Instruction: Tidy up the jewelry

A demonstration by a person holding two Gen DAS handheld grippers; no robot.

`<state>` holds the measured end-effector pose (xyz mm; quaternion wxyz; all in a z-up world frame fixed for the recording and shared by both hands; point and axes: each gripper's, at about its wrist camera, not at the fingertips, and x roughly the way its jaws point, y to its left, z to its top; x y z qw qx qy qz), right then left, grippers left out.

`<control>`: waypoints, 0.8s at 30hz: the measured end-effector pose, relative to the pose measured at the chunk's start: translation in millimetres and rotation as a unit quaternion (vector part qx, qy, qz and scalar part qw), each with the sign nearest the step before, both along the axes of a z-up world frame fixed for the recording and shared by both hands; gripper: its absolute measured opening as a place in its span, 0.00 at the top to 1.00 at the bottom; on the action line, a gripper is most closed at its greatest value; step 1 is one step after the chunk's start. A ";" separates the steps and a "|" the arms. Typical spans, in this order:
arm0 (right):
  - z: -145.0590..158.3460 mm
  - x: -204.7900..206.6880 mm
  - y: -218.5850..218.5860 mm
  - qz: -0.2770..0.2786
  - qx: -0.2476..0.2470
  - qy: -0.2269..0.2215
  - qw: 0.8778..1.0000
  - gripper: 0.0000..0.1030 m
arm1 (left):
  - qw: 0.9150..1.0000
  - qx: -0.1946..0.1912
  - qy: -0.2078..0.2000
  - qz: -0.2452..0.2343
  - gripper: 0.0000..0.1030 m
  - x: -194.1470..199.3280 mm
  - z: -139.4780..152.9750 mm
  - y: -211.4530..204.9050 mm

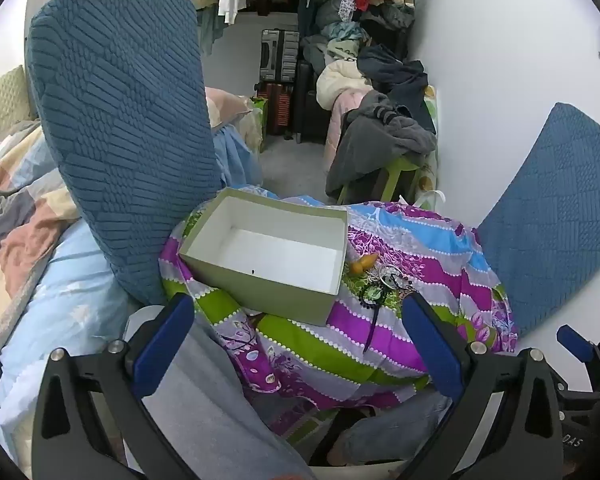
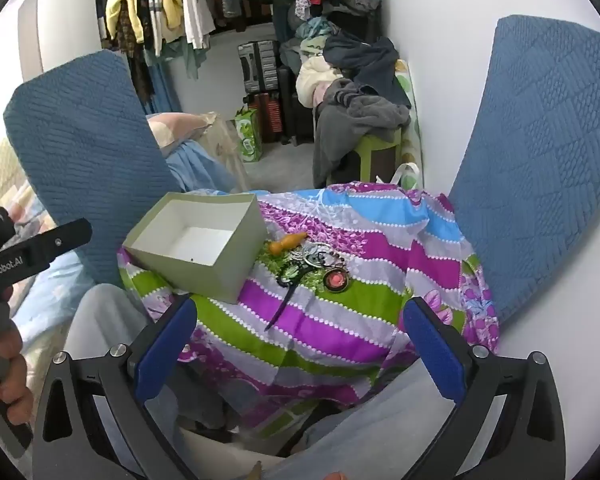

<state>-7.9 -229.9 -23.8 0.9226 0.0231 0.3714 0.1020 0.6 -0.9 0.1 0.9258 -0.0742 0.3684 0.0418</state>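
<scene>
On the striped cloth point(image 2: 340, 280) that covers a rounded mound in front of the person, an open box point(image 2: 198, 240) sits toward the left, and it looks empty apart from one tiny dark speck on its white floor. Just right of the box lies the jewelry point(image 2: 316, 260): a tangle of rings and bead strands, a round red pendant point(image 2: 335, 280), an orange piece point(image 2: 286, 245) nearest the box wall, and a dark thin pin point(image 2: 286, 300) pointing down the slope. Nothing appears sorted yet, so the whole task seems to lie ahead.

The left hand-held gripper point(image 1: 298, 344) hangs below the box with its jaws spread wide and nothing between them. The right hand-held gripper point(image 2: 300, 344) is likewise wide open and empty, low in front of the pile.

Room is fair above the cloth. The box's front corner overhangs the slope a little, so a nudge could probably tip it. Blue cushions point(image 2: 88, 160) stand close on both sides, the left one just beside the box, and the cloth falls away steeply toward the person's knees, where small pieces might slide.
</scene>
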 end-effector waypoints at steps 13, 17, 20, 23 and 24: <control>-2.1 5.8 7.3 0.000 0.000 0.007 1.000 0.00 | 1.000 0.001 -0.003 -0.004 0.00 -2.1 3.5 1.1; 2.4 -2.7 4.3 -0.005 -0.002 0.003 1.000 0.00 | 1.000 -0.004 -0.004 -0.003 0.00 -5.8 4.4 4.5; 0.9 -2.4 2.8 -0.003 0.000 0.012 1.000 0.00 | 1.000 -0.010 0.000 0.001 0.00 -4.3 3.7 8.0; -0.3 -1.8 0.3 -0.005 0.000 0.015 1.000 0.00 | 1.000 0.000 -0.004 0.005 0.00 -5.4 4.6 7.3; 0.0 -2.0 0.0 -0.007 -0.001 0.015 1.000 0.00 | 1.000 -0.002 -0.004 0.003 0.00 -5.8 4.5 7.2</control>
